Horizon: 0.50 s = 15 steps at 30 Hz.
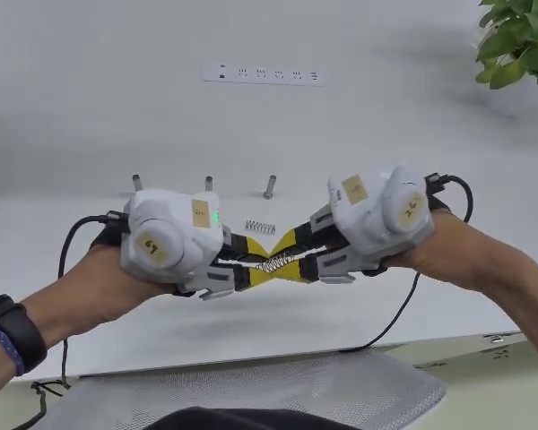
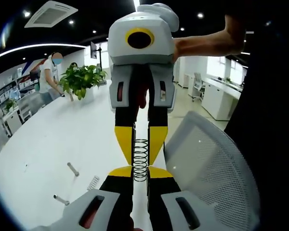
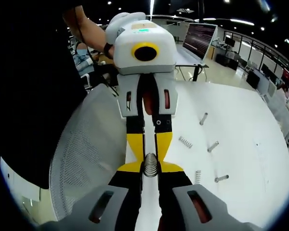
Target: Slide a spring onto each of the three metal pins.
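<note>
Spring (image 1: 273,262) is in the air over the near edge of the surface (image 1: 90,116). Left hand-held gripper (image 2: 140,175) is pinched on one end, right hand-held gripper (image 3: 151,169) on the other. Pins (image 1: 270,186) stand behind, with a spare spring (image 1: 260,227) near them. Likely best: release one side, grip near one end and keep the bore clear and in line with a pin.

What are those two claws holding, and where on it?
One spring, gripped at both ends: left gripper at one end, right gripper at the other.

Bare tabletop (image 1: 99,107) behind pins (image 1: 270,186), power strip (image 1: 262,73) farther back
</note>
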### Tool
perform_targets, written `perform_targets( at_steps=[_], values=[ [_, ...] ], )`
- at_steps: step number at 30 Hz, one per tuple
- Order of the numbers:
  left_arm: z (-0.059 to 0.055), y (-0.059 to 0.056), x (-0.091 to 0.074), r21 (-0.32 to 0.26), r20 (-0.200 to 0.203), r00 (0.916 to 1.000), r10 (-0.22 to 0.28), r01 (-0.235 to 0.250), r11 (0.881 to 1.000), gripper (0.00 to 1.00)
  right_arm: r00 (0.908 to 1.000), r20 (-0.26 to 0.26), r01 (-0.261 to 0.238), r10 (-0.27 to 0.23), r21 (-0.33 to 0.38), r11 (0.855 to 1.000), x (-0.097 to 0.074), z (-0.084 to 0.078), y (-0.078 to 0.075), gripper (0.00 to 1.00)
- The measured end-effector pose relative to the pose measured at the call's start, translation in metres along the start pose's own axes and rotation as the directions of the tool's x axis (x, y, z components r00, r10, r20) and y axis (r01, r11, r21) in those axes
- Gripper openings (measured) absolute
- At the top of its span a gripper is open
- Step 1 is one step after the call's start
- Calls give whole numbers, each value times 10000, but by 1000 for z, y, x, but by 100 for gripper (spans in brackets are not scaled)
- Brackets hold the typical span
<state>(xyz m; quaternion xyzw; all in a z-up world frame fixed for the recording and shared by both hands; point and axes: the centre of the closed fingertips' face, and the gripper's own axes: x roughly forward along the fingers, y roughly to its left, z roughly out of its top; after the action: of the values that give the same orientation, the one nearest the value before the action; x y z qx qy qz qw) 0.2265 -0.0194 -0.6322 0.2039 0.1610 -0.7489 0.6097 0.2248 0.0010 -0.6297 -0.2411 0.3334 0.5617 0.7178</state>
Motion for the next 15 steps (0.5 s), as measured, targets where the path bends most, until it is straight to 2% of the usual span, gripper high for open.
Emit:
perform_targets(
  at_steps=[4,15],
  values=[
    [-3,-1,2,49,-117,9999,-112,113,9999,2,9991,-416,-48,31,-409,9992,3,-2,2,10],
    [-6,-1,5,-84,-126,9998,-178,177,9998,3,9974,-724,-27,-16,-598,9982,5,-4,1,9]
  ],
)
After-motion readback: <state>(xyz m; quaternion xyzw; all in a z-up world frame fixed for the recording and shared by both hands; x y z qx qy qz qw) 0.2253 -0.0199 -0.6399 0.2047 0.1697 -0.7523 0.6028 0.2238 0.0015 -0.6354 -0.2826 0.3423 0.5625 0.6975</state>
